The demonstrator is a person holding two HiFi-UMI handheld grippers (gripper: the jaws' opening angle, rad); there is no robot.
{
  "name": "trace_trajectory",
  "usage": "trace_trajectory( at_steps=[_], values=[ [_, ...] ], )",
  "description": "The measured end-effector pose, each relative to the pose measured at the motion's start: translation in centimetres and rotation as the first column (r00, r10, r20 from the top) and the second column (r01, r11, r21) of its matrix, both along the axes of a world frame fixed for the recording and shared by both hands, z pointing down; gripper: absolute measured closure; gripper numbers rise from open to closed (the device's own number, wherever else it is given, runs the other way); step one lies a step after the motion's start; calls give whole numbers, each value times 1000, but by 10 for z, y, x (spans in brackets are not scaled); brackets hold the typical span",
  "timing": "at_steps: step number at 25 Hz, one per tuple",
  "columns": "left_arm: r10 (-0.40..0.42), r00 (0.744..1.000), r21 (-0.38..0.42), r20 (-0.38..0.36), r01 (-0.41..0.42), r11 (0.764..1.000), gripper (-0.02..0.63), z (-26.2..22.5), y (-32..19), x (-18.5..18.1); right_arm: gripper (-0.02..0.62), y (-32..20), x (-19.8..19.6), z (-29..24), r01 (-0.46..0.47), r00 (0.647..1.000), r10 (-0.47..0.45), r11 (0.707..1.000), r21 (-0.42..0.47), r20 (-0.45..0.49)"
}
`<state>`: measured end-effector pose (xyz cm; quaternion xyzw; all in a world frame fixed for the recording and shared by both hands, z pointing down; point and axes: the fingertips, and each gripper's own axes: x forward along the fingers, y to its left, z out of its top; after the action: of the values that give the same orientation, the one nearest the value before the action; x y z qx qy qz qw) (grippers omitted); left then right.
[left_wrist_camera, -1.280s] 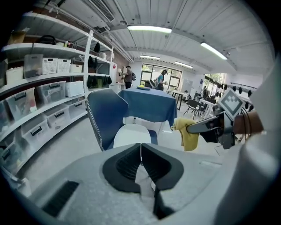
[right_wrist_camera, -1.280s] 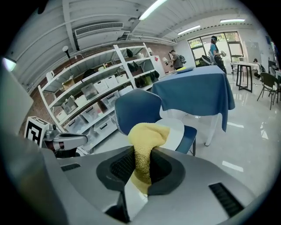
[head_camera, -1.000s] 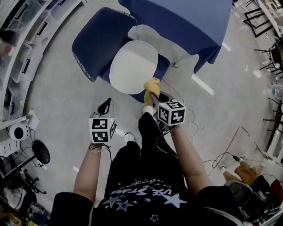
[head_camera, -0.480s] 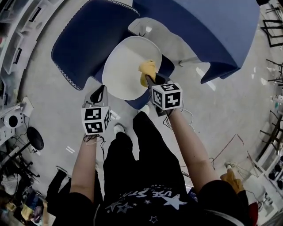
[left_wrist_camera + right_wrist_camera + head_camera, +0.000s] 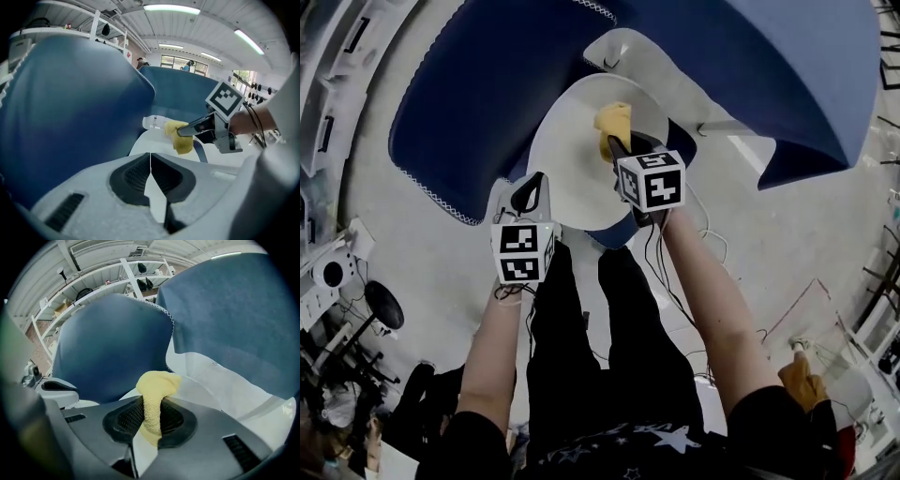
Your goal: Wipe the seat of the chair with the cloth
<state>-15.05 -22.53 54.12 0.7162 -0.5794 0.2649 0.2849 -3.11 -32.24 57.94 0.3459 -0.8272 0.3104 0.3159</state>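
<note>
The white round chair seat (image 5: 572, 150) lies below me, half under a blue table cover. A yellow cloth (image 5: 613, 127) hangs over the seat's right part, pinched in my right gripper (image 5: 617, 148), which is shut on it. In the right gripper view the cloth (image 5: 153, 401) bulges out between the closed jaws. My left gripper (image 5: 528, 194) hovers at the seat's near left edge, shut with nothing in it. From the left gripper view the cloth (image 5: 180, 136) and the right gripper (image 5: 206, 127) show above the seat (image 5: 154, 143).
A blue cover (image 5: 750, 66) drapes over the table beyond the seat, and a second blue cloth with white trim (image 5: 478, 103) hangs at the left. Shelving (image 5: 328, 75) runs along the far left. Cables (image 5: 694, 272) lie on the floor by my legs.
The view has closed in on the seat. My right gripper carried the cloth from the seat's near edge further onto it. The left gripper moved up to the seat's near left edge.
</note>
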Motion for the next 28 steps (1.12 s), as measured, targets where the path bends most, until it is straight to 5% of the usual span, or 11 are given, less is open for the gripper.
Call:
trace_trajectory(
  at_steps=[10,19,28],
  values=[
    [113,992,-27,-59,-115,993,584,42,-28,-6,525,-57,-50,41,-47,997,51,996,74,-51],
    [144,986,-60,-79,-149,987,584,63,-37,-9,525,-76,-70,86,-27,994,29,999,19,-109],
    [180,980,-97,-87,-189,977,584,77,-35,16,525,-85,-22,91,-129,979,126,992,-12,-161]
  ],
)
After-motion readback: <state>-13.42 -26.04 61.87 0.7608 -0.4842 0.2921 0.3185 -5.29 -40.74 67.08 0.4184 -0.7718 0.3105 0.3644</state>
